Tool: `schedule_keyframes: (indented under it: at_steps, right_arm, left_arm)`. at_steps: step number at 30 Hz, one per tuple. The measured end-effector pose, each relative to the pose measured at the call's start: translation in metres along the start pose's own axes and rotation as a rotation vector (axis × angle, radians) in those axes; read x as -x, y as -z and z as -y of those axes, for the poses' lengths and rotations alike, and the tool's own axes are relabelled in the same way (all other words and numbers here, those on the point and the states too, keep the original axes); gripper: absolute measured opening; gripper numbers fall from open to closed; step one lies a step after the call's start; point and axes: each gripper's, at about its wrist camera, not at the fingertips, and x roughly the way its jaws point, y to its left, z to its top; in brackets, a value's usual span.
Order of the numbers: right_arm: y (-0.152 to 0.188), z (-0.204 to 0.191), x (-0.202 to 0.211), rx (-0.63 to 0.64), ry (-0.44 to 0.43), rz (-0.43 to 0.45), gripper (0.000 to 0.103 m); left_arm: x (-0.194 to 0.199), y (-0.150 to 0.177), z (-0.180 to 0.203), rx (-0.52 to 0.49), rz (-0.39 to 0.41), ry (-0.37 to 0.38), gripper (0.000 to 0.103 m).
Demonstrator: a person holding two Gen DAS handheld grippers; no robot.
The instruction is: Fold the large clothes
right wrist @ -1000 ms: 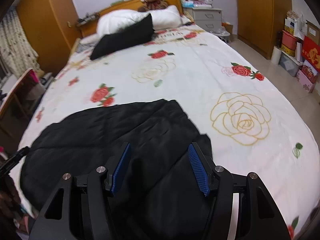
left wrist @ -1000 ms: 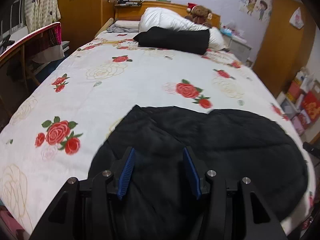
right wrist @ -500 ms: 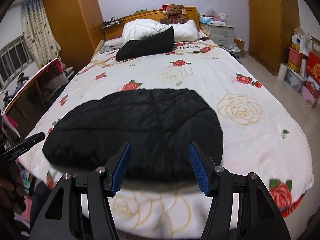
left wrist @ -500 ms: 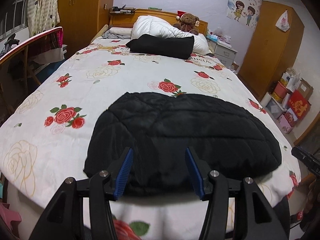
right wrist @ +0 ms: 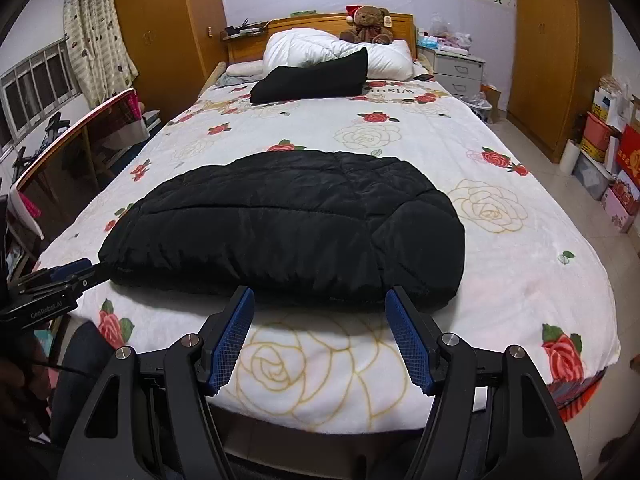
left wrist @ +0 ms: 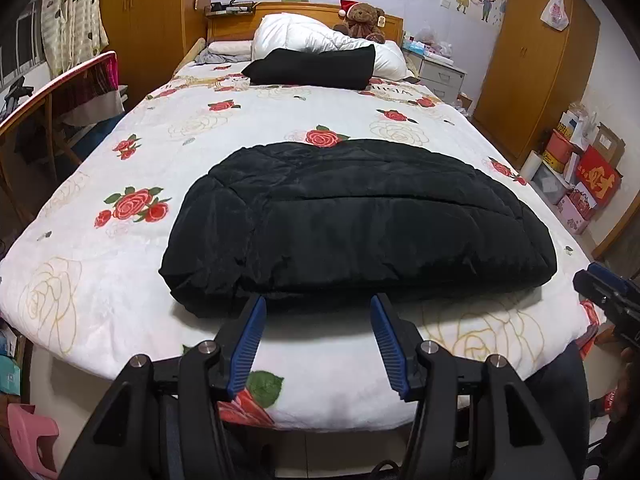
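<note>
Black quilted jacket [left wrist: 356, 220] lying folded into wide flat bundle across foot end of bed [left wrist: 240, 128], on rose-print cover, near edge facing the person. Long way runs side to side; doubled edge toward the claws. Prob placed there so both claws can reach it from bed's end w/o leaning.

Left claw [left wrist: 318, 316] off the jacket, hovering just short of its near edge over bare cover. Jaws moderately wide, nothing between blue pads [left wrist: 246, 344]. Right claw [right wrist: 320, 306] likewise clear of fabric, in front of near hem; jaws have just been opening further, now wide, empty. Each claw also seen at margin of other wrist view, so they flank the bundle's near side.

Judgement: both claws let go and back off, fold step looks finished or paused for check. Bundle looks tidy, no sleeve showing loose, though far side can't be checked from here. Puffy fill may spring open if left unpressed.

Second black folded item [right wrist: 312, 78] up at head end against white duvet [right wrist: 320, 50], teddy bear [right wrist: 370, 20] by headboard — prob done pile, kept well apart from work area. Next likely: shift jacket to that pile or one more fold.
</note>
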Motion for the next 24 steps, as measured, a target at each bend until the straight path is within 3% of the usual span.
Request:
schedule_keyframes:
  at_steps: [24]
  right_arm:
    - [0.0104,-0.0035,-0.0036,-0.005,-0.003,-0.034,0.068]
  left_arm:
    - [0.0028,0.0025,0.0033,0.011,0.000,0.002,0.059]
